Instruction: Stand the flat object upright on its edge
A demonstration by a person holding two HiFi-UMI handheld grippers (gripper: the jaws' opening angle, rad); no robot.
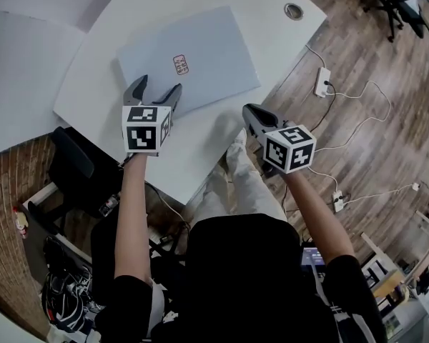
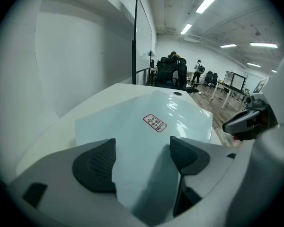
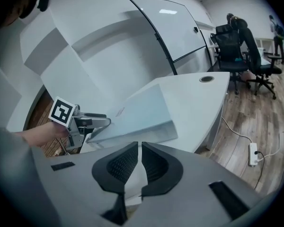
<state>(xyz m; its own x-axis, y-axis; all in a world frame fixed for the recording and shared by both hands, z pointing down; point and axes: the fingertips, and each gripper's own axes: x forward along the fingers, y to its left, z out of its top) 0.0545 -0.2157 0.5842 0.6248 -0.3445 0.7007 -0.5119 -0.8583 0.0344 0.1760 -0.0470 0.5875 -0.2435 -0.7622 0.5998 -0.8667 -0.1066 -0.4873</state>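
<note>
Figure: both grippers at the near edge of the table, task not yet begun.

Nearest the viewer, the right gripper (image 1: 252, 113) hangs just off the table's near edge, its jaws drawn together with only a sliver between them and nothing in them. Level with it, the left gripper (image 1: 156, 90) reaches over the near edge of the flat object (image 1: 193, 56). Its jaws stand wide apart, side by side above the upper face, and the pads (image 2: 95, 165) press on nothing.

The flat object, a pale slab bearing a small sticker (image 1: 180, 64), appears to lie face down on the white table (image 1: 200, 141), well inside its rim. Beyond it is the cable grommet (image 1: 294, 11). A power strip (image 1: 322, 81) and its leads lie on the wooden floor to the right.

Likely faults from this position:
- With the jaws spread across the face rather than above and below the edge, closing them would probably meet only air or skid over the surface.
- A push at the near edge may slide the slab along the smooth tabletop instead of tipping it up.
- The right gripper is off the table and cannot brace the slab — once raised on its thin edge it could fall flat again.
</note>
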